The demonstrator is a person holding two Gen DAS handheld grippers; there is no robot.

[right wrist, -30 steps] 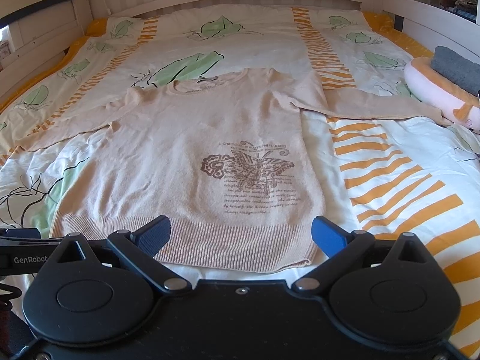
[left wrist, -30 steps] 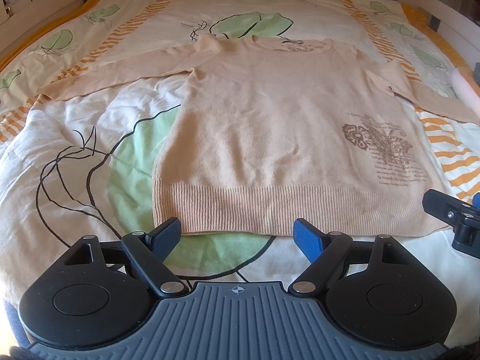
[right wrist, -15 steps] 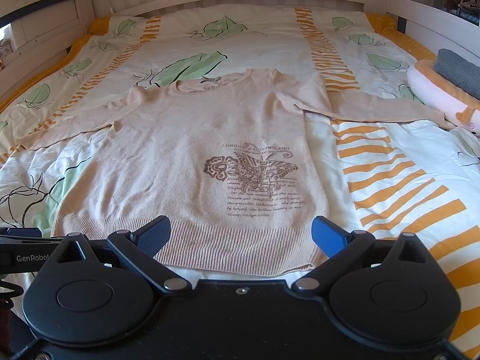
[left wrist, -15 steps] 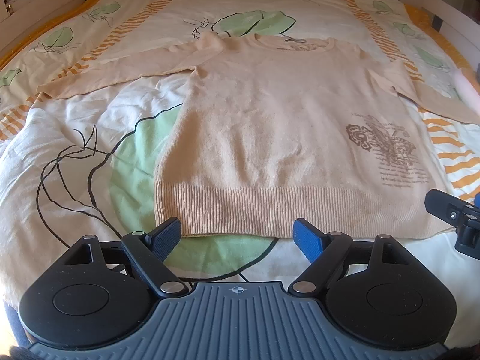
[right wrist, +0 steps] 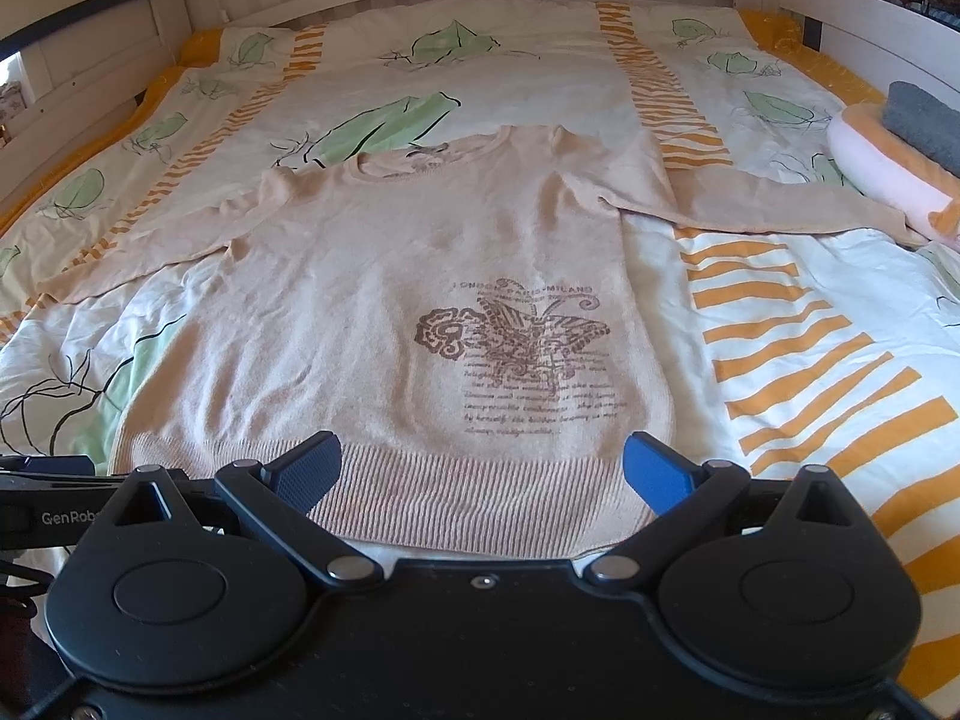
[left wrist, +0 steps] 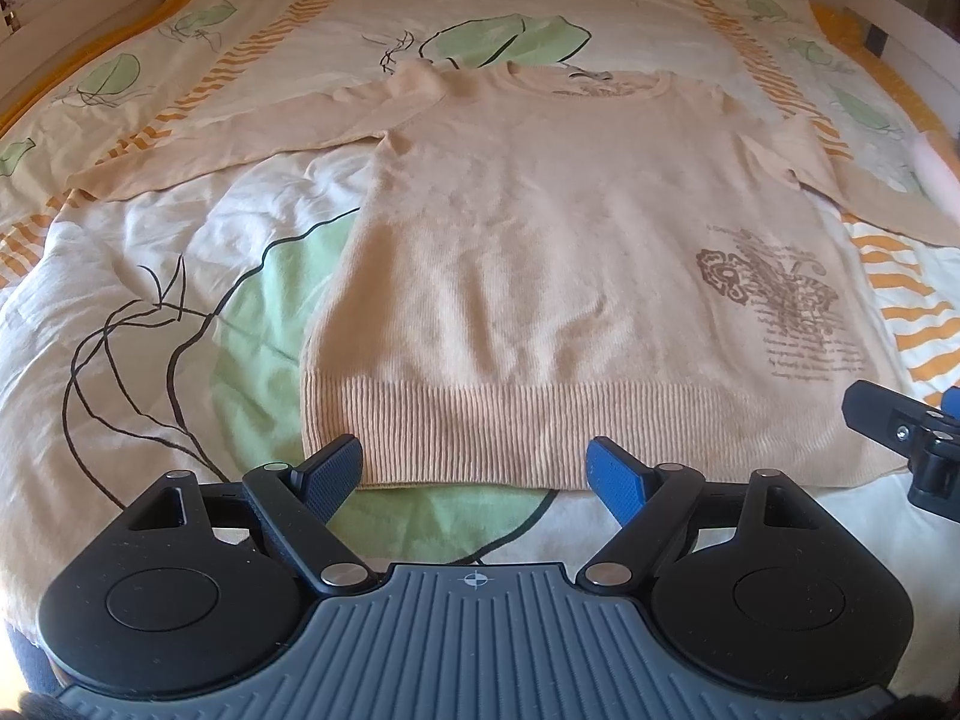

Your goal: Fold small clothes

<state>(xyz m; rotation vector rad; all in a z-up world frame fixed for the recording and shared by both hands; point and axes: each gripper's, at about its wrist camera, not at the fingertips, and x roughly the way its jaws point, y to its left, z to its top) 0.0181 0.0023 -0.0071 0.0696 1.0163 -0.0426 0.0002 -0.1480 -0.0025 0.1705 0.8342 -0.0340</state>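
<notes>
A beige long-sleeved sweater [left wrist: 528,276] [right wrist: 372,312] lies flat and face up on the bed, sleeves spread to both sides, a brown butterfly print [right wrist: 510,330] low on its front. My left gripper [left wrist: 477,471] hovers open just above the ribbed hem [left wrist: 510,426], near its left half, with nothing between the blue pads. Over the hem's right half my right gripper [right wrist: 483,468] is open too and holds nothing. The tip of the right gripper shows at the right edge of the left wrist view [left wrist: 900,426].
The bedspread [right wrist: 810,360] is white with green leaves and orange stripes. A pink and orange cushion [right wrist: 888,174] with a folded grey cloth [right wrist: 924,120] on it lies at the right edge of the bed. White wooden bed rails [right wrist: 78,60] run along the sides and the head.
Both views have crept slightly closer to the sweater's hem. Both grippers stay open, and the sweater has not moved.
</notes>
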